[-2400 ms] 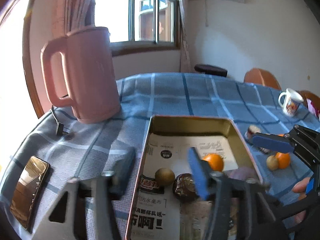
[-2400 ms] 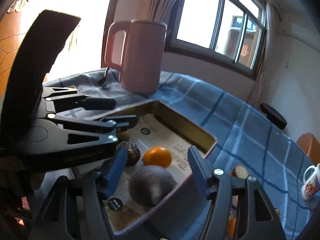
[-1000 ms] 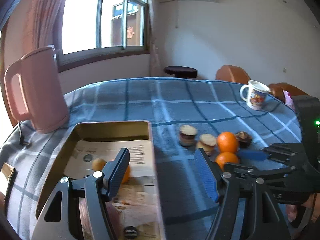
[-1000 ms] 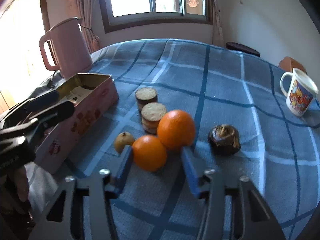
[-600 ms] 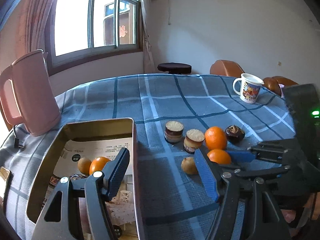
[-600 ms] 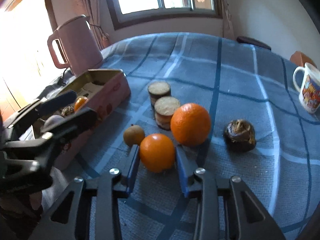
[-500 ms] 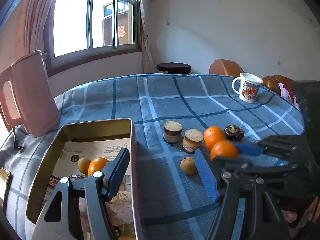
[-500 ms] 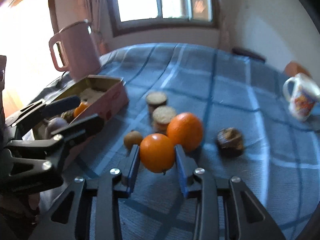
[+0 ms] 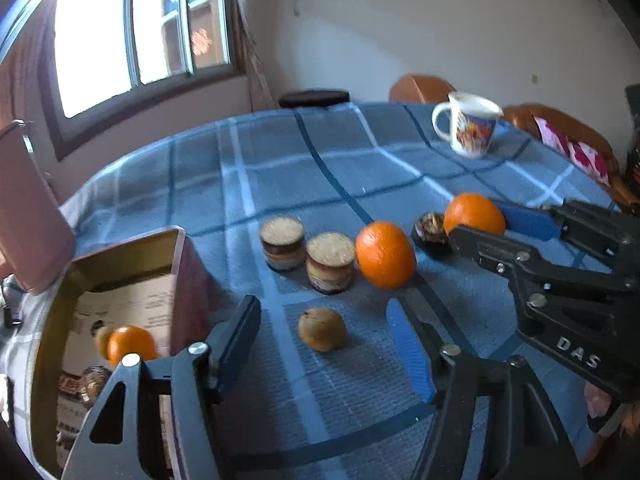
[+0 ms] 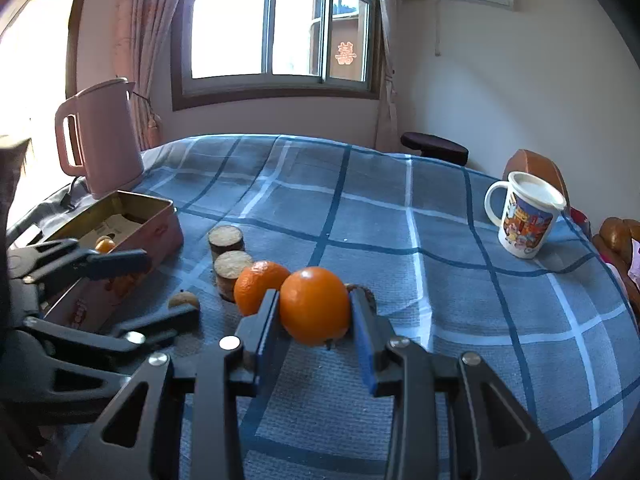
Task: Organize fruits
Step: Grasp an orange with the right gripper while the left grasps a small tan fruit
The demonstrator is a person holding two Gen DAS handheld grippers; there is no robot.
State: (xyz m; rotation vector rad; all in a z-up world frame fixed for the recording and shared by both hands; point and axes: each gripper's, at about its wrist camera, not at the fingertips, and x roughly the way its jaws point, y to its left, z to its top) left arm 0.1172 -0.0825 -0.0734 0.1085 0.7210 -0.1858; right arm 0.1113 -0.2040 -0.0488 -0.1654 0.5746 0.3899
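My right gripper is shut on an orange and holds it above the checked tablecloth; it also shows in the left wrist view. My left gripper is open, with a small brown fruit lying between its fingers on the cloth. A second orange lies beyond it. A dark wrinkled fruit lies behind that orange. The tin box at the left holds an orange and other fruit.
Two small round cakes stand next to the loose orange. A pink kettle stands behind the tin. A printed mug stands far right. Chairs sit beyond the table's far edge.
My right gripper closed on the nearer orange and lifted it off the cloth. My left gripper swung right from over the tin to the small brown fruit.
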